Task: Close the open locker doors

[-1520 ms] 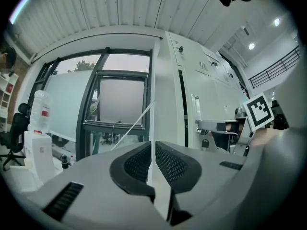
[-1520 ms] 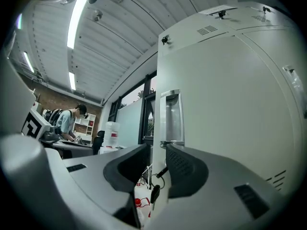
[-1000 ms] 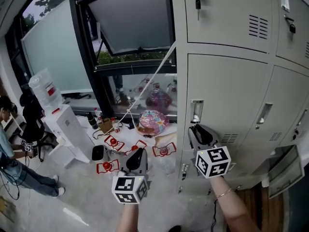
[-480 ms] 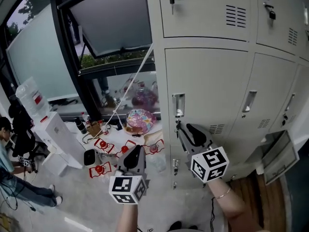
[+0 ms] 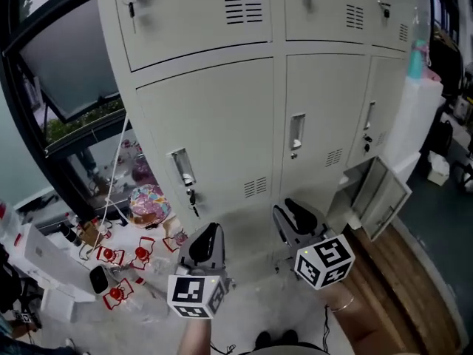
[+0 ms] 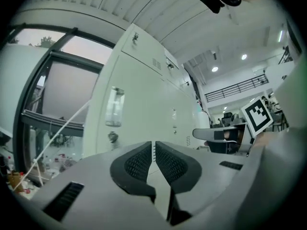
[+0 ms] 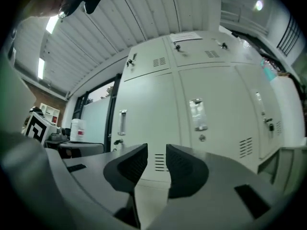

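the open locker door (image 5: 383,197) stands swung out at the lower right of the locker bank (image 5: 222,117), low beside the wooden floor (image 5: 417,287); every other door in view looks flush. both grippers point level at the lockers, and neither touches the door. the right gripper (image 5: 293,211) is the nearer one and probably the better choice: it should come round to the door's outer face, press near the free edge rather than the hinge side, and follow the swing until the panel sits flush and latches, while the left gripper (image 5: 209,233) stays out of the door's path. the right jaws stand moderately apart with nothing between them. the left jaws are drawn together to a thin slit and are also empty.
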